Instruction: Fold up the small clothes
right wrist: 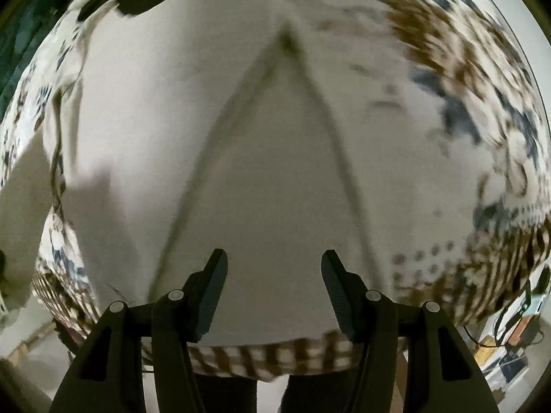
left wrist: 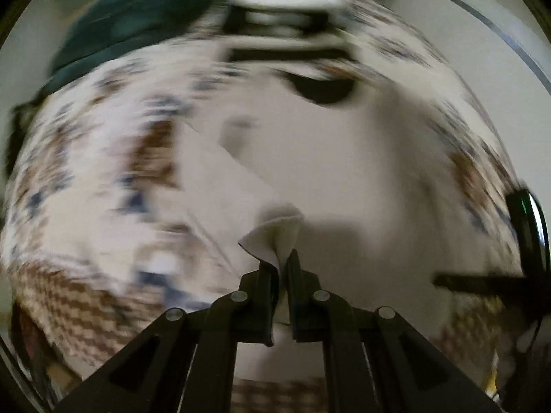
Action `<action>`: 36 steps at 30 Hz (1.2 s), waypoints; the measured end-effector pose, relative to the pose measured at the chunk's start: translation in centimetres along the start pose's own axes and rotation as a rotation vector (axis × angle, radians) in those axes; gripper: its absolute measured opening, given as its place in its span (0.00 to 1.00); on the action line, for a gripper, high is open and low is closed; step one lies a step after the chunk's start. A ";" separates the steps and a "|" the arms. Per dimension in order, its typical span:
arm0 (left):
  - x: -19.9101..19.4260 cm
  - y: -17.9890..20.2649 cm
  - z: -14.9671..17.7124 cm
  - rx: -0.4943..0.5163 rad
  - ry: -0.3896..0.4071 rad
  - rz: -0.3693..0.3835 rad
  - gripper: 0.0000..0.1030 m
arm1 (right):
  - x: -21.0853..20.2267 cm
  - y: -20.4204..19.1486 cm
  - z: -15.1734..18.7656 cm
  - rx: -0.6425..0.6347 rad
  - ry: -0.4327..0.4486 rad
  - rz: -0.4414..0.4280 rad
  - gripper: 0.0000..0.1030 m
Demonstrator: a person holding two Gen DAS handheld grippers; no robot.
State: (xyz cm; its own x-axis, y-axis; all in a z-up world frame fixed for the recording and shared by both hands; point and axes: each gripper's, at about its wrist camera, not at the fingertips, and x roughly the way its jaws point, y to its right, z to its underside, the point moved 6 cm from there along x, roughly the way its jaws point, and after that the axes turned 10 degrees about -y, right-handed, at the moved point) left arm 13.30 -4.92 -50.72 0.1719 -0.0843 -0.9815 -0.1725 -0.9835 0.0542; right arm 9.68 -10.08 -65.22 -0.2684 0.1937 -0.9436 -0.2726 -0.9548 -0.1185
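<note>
Left wrist view: left gripper (left wrist: pixel 279 258) pinches white garment (left wrist: pixel 272 237) corner for folding; right gripper (right wrist: pixel 274 258) jaws wide, empty.

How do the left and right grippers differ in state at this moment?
The left gripper is shut on a corner of the white garment; the right gripper is open with nothing between its fingers. The left lifts the cloth into a peak; the right hangs above flat cloth. Both are black and two-fingered.
</note>
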 end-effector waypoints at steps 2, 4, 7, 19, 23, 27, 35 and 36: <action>1.0 4.5 0.4 0.071 -0.028 0.032 0.05 | 0.0 3.9 0.2 0.029 0.003 -0.001 0.57; 2.2 8.5 0.9 0.136 -0.055 0.049 0.05 | -0.2 7.0 0.3 0.054 0.004 0.001 0.57; 4.0 12.0 2.0 0.202 -0.093 0.063 0.05 | 0.0 12.9 0.6 0.089 0.000 0.004 0.57; 6.7 10.0 1.4 0.055 -0.174 0.071 0.86 | -1.6 22.2 1.1 0.105 0.011 -0.230 0.57; 6.7 4.1 1.6 -0.083 -0.220 0.074 0.86 | -2.6 19.7 0.0 -0.001 0.000 -0.349 0.57; 6.2 -1.9 3.0 -0.209 -0.227 0.012 0.86 | -2.6 14.8 -0.7 -0.087 -0.084 -0.365 0.57; 6.3 -8.7 7.9 -0.370 -0.256 -0.050 0.86 | -1.3 16.9 1.4 -0.065 -0.084 -0.243 0.05; 6.4 -8.9 8.5 -0.371 -0.269 -0.043 0.86 | -1.9 17.1 1.5 -0.065 -0.068 -0.209 0.05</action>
State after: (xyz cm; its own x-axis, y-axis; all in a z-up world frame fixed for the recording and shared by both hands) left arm 7.67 4.70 -59.07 -0.0948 -0.0454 -0.9945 0.1963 -0.9802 0.0260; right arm 4.15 -26.46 -64.95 -0.2748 0.4013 -0.8738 -0.2696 -0.9044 -0.3306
